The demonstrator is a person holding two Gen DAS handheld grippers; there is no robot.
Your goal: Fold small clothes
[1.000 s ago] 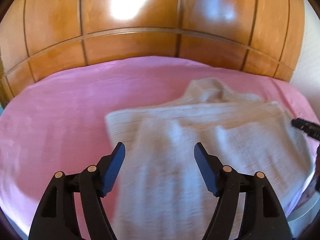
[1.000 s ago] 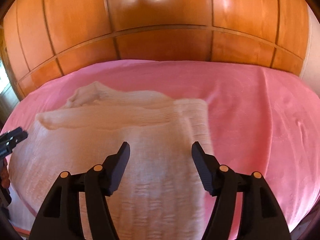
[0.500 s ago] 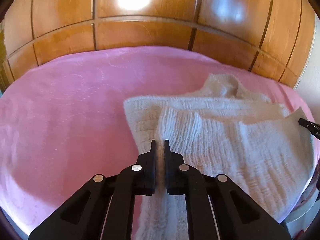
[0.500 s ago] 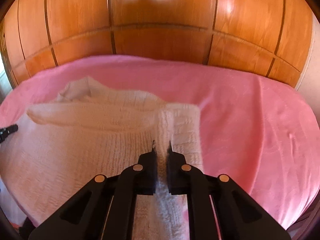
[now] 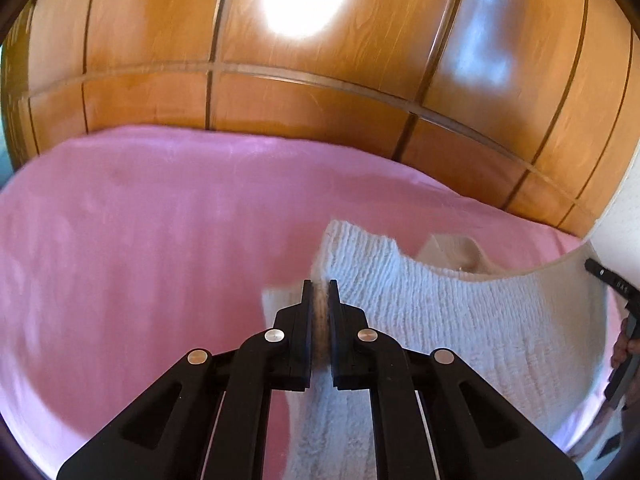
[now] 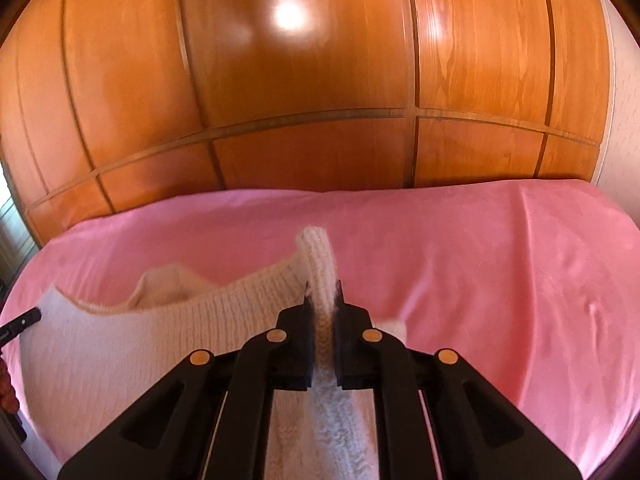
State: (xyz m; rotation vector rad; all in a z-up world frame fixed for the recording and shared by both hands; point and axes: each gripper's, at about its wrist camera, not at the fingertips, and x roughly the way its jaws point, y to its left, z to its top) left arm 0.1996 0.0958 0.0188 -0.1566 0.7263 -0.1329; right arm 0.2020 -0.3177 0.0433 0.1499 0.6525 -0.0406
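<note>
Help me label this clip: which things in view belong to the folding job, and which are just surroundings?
Part of the job:
white knit sweater
left gripper, shut on the sweater's edge
right gripper, shut on the opposite edge

Just surroundings:
pink bedspread
wooden wardrobe doors

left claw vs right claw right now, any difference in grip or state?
The left claw pinches the knit sweater at its left edge, with the cloth spreading away to its right; the right claw pinches the opposite edge, with the cloth spreading to its left. A knit loop rises above the right claw's tips; only a low fold peaks beside the left's. Both are shut on the sweater, lifted off the pink bedspread.
</note>
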